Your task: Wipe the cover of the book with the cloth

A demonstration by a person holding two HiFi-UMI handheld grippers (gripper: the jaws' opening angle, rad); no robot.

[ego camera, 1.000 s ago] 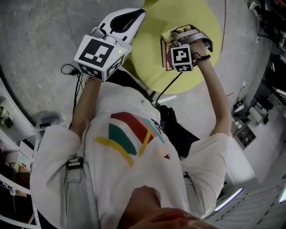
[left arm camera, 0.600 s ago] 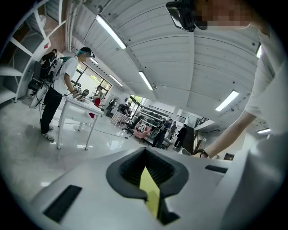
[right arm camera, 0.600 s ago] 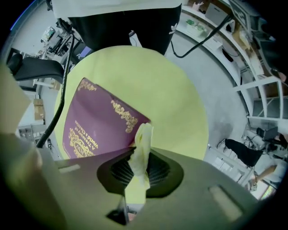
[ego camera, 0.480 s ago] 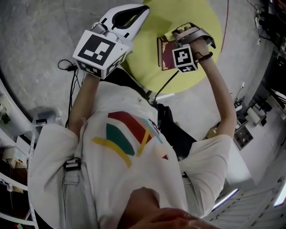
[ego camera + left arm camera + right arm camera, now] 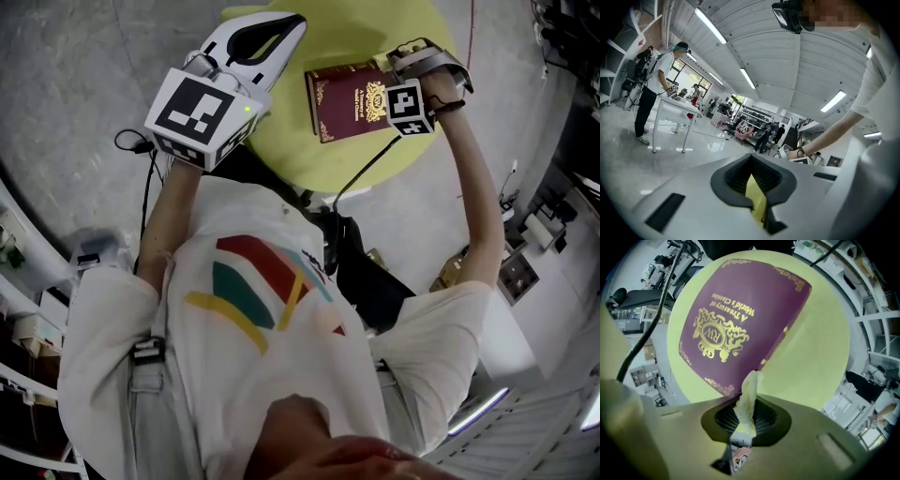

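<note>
Now the book (image 5: 345, 101) lies flat on the round yellow-green tabletop (image 5: 309, 159), closed, with its maroon cover and gold crest and lettering facing up and almost fully exposed. A pale cloth (image 5: 749, 399) is bunched into a narrow strip. Its free end reaches toward the near edge of the cover, though contact cannot be confirmed. The right tool (image 5: 746, 420) is clamped tight on that cloth and sits at the book's right edge in the head view. A second ago it stood over the middle of the cover and hid most of it, so the tool has travelled off toward that edge and the crest has come into sight. That suggests one wiping pass has just run across the cover, and more passes may follow. The left tool (image 5: 281, 23) has kept its place, raised over the tabletop's left rim, well apart from the book. Its jaws are fully together. A yellow sliver (image 5: 756, 202) shows in the slit, which may be something pinched or the tabletop behind. The whole scene has also shifted slightly in the head view.
</note>
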